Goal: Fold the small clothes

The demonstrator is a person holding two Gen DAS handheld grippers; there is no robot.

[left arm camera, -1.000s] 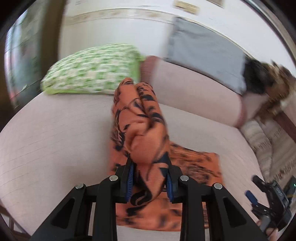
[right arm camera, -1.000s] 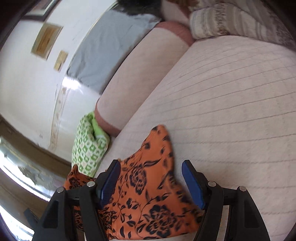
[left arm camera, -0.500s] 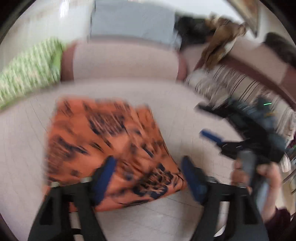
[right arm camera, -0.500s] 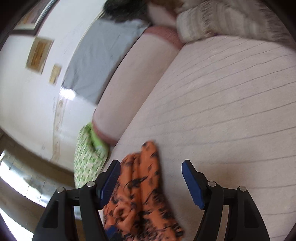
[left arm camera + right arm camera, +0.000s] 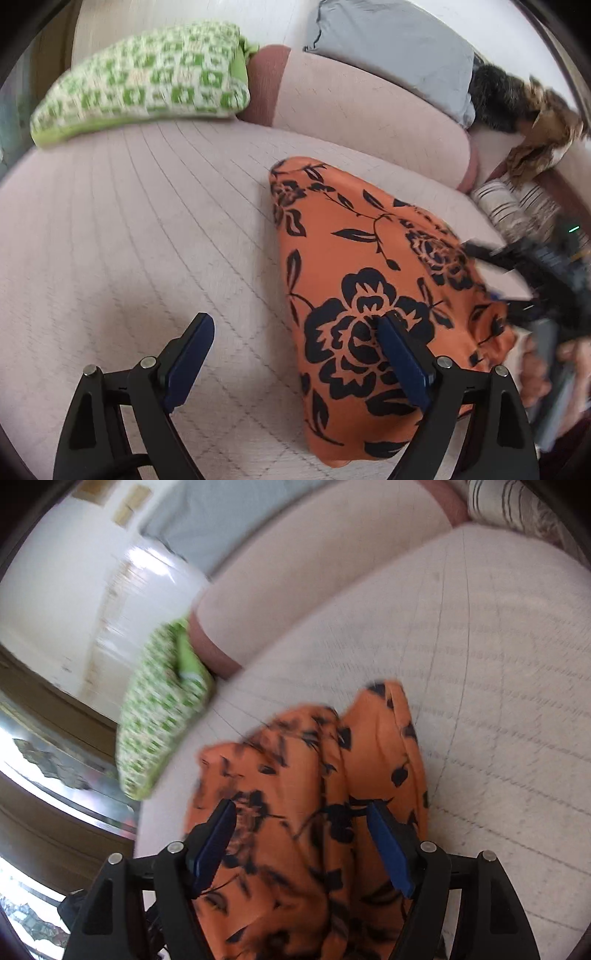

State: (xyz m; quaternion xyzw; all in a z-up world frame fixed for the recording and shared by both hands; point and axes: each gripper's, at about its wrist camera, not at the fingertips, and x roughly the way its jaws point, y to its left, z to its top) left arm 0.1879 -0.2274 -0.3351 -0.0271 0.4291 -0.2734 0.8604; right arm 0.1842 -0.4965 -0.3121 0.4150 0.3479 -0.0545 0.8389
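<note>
An orange garment [image 5: 369,266] with black flowers lies folded on the pale quilted seat [image 5: 129,229]. My left gripper [image 5: 293,321] hangs low over the seat, its jaws opening. Its right finger [image 5: 402,362] is over the cloth's near part, and its left finger [image 5: 188,354] is over bare seat; neither pad presses on anything. At the right edge of the left wrist view, my right gripper [image 5: 535,288] shows blurred at the cloth's far side, held by a hand [image 5: 543,369]. In the right wrist view the right gripper [image 5: 301,808] stands open above the rumpled garment [image 5: 295,760], which runs under and between its fingers.
A green and white pillow [image 5: 140,81] lies at the back left, beside a long pink bolster [image 5: 369,110] with a grey pillow [image 5: 395,48] behind it. Striped cloth [image 5: 517,206] and a dark furry heap [image 5: 517,99] fill the back right corner.
My left gripper held a bunch of the orange cloth up, then let it go, opened wide and sank. The garment now lies flat. My right gripper swung over the cloth.
</note>
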